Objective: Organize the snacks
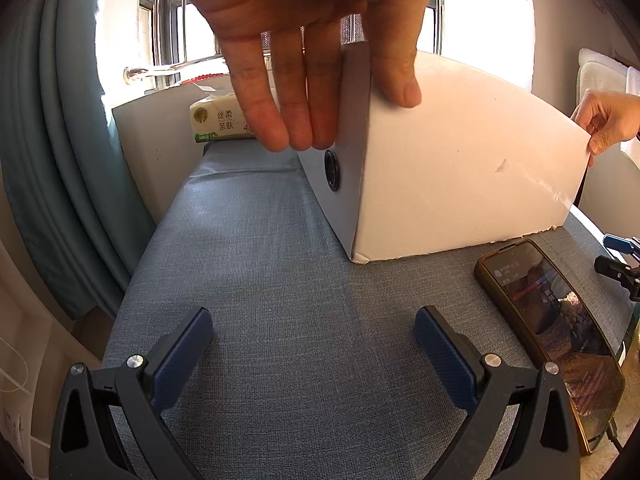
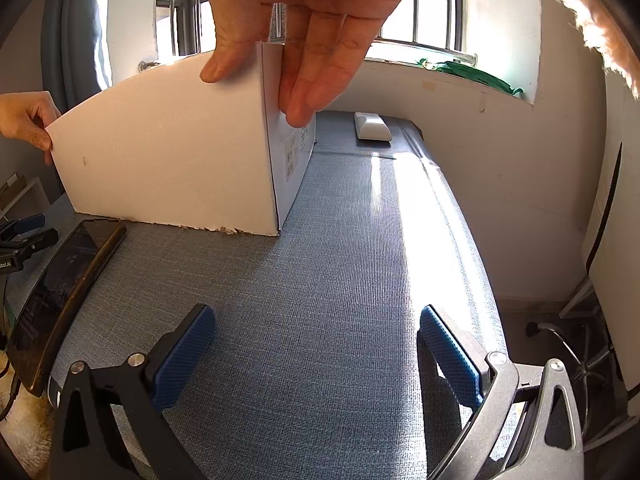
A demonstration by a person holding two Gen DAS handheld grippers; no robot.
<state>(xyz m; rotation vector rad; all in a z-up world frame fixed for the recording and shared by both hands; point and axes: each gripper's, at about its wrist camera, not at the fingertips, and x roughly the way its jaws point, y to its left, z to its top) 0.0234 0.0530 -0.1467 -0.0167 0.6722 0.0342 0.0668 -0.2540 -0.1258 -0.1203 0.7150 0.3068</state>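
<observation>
Standing on the blue-grey desk (image 1: 256, 280), a white box (image 1: 460, 168) is held by two bare hands. One hand (image 1: 304, 40) comes down from above and grips the box's left upper corner, with the thumb on the long white face and the fingers on the grey end face. This end face has a round black hole (image 1: 332, 170). The other hand (image 1: 608, 120) pinches the box's far right upper corner. The lower edge of the box looks rough and torn.

Both claws are low at the near edge of the desk and grasp nothing. The left claw (image 1: 314, 346) is released, its blue pads wide apart above bare cloth. The right claw (image 2: 318, 346) is released in the same way.

A phone (image 1: 556, 336) lies flat on the desk, just near the box, between the two claws' views. At the far left, a tissue pack (image 1: 220, 120) rests behind the box near the window. In the right wrist view, a small white object (image 2: 374, 126) lies on the far end of the desk, apart from the box, and the box's end face there carries a label (image 2: 294, 156) with small print I cannot read.
</observation>
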